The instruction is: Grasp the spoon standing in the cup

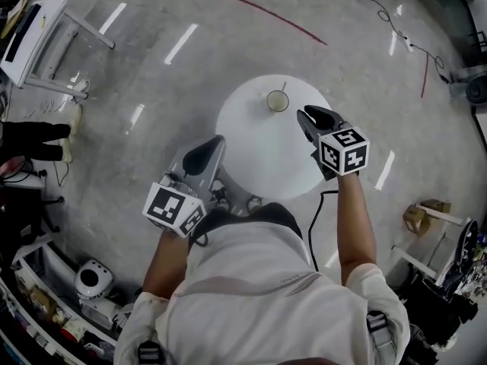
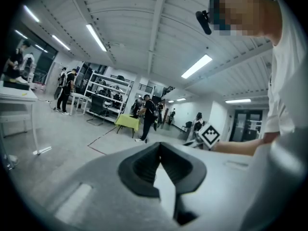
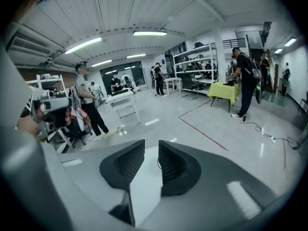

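Observation:
A small cup (image 1: 277, 100) with a thin spoon (image 1: 283, 90) leaning in it stands near the far edge of the round white table (image 1: 259, 158). My right gripper (image 1: 306, 115) hovers just right of the cup, a short way from it. In the right gripper view its jaws (image 3: 151, 146) stand apart with nothing between them, and the cup is out of sight there. My left gripper (image 1: 218, 141) hangs at the table's near left edge, away from the cup. Its jaw tips (image 2: 160, 147) meet, empty.
A white desk (image 1: 36, 30) stands at the far left, and a red floor line (image 1: 266, 12) runs beyond the table. A cardboard box (image 1: 417, 217) sits at the right, a black cable (image 1: 313, 226) trails beside me. Several people and shelves (image 2: 108, 93) show in the gripper views.

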The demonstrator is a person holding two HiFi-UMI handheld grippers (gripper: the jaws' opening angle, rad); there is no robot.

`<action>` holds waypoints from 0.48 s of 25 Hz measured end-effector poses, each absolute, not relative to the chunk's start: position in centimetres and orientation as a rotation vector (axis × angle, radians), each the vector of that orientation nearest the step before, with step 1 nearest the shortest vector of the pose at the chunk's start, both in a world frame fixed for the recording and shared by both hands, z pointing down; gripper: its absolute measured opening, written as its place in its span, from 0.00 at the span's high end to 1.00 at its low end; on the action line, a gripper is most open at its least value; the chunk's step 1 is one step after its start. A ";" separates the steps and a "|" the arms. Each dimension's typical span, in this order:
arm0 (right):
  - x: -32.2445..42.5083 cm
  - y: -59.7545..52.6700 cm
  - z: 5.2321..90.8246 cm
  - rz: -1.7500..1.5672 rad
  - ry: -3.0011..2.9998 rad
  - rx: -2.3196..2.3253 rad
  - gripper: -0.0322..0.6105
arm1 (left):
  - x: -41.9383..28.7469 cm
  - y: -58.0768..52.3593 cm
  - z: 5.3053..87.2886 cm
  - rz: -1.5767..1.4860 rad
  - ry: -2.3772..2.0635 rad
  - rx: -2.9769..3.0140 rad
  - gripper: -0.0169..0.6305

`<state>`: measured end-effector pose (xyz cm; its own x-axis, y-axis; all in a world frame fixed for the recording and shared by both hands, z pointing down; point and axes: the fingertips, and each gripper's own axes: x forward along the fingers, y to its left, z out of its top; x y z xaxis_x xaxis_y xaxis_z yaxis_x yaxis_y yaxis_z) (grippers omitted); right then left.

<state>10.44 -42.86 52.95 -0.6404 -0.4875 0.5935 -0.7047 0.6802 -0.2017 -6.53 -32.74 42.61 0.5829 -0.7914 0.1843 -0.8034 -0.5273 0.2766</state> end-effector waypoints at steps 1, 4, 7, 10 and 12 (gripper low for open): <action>10.4 -43.9 53.7 0.570 -2.373 0.882 0.79 | -6.5 -33.0 42.8 0.054 -1.311 2.475 0.97; 9.4 -47.1 56.0 0.553 -2.328 0.810 0.77 | -7.4 -34.2 43.4 0.056 -1.350 2.438 0.97; 8.0 -49.8 59.6 0.540 -2.258 0.731 0.77 | -8.2 -35.1 44.1 0.053 -1.374 2.410 0.97; 7.5 -51.8 63.5 0.531 -2.161 0.591 0.73 | -8.0 -35.8 44.8 0.058 -1.377 2.391 0.97; 7.3 -52.8 65.2 0.534 -2.111 0.504 0.72 | -8.0 -36.1 45.6 0.069 -1.380 2.375 0.97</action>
<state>7.35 -52.83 65.17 -0.5346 -0.1562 0.8305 -0.5323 0.8255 -0.1873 -8.01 -36.09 45.56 0.5137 -0.8253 0.2346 -0.8446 -0.4383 0.3077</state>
